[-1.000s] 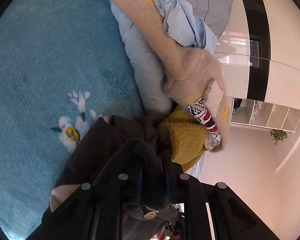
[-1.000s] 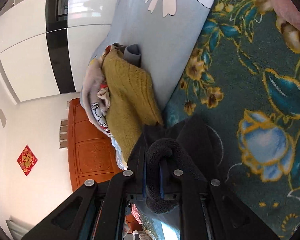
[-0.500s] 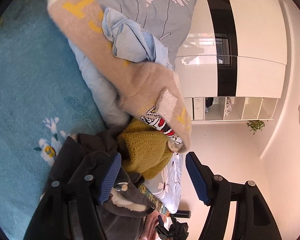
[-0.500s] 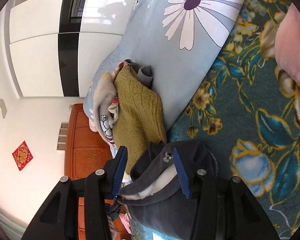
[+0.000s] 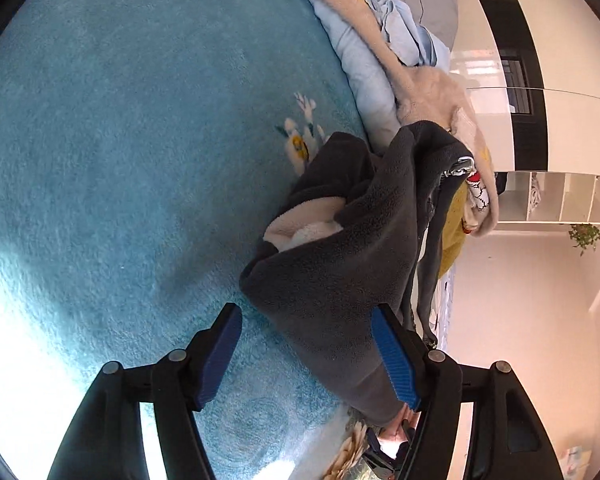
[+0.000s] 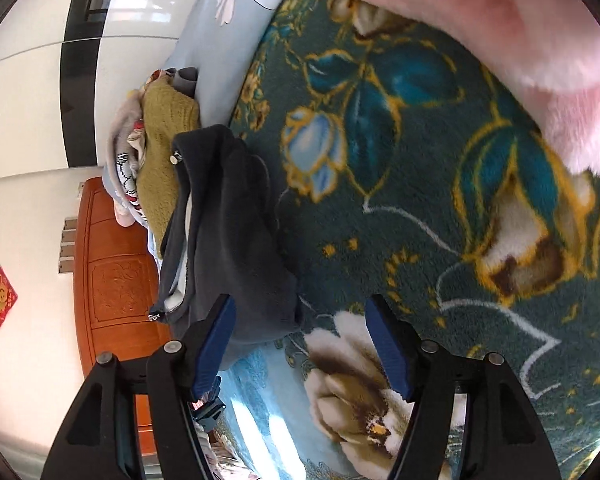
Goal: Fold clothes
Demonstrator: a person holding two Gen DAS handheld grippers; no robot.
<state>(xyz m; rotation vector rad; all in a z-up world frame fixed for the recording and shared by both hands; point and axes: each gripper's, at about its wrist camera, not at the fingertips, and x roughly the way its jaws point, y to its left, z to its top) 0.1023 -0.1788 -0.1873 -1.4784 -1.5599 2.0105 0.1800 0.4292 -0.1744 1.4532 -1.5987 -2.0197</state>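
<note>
Dark fleece garment (image 5: pixel 340 248), folded, set ahead of both spread, empty grippers: left gripper (image 5: pixel 306 356), right gripper (image 6: pixel 300 346); placement step apparently done, next: fetch another garment.

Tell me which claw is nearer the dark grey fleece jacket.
Neither clearly. The left claw is open with the dark grey fleece jacket by its right finger; the right claw, open, has it by its left finger.

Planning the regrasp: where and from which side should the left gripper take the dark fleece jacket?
Probably the near folded edge of the dark fleece jacket, just ahead of the open left gripper. That edge bulges up off the blue blanket, so come in low, straight along the fingers, avoiding the zipper edge beside the folded pile.
</note>
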